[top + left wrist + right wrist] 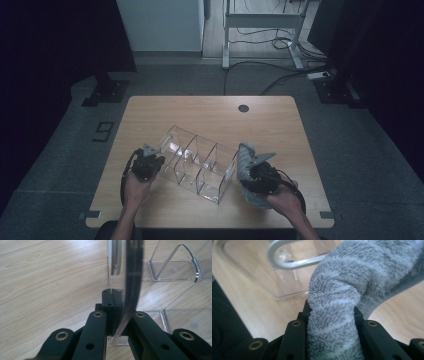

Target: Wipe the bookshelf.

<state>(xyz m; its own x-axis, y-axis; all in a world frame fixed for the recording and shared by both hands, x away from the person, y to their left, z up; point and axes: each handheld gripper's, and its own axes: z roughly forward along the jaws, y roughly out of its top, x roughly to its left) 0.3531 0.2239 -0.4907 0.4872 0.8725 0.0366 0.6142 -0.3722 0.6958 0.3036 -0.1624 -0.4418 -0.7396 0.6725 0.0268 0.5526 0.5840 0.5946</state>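
Note:
A clear plastic organiser [197, 162] with several compartments lies at an angle on the wooden table [210, 112]. My left gripper [150, 162] is at its left end, shut on the organiser's thin clear wall [125, 315], pinched between the black jaws. My right gripper [252, 167] is at the organiser's right end, held above the table. It is shut on a grey striped fluffy towel [334, 315], which bulges up between the jaws and folds over to the right. The towel [245, 159] hangs beside the nearest compartment's rim [294, 263].
A round cable hole [243, 108] sits in the far part of the table. Beyond the table stand a white desk frame [262, 30] and cables [280, 75] on the floor. Dark stands [107, 90] flank both sides.

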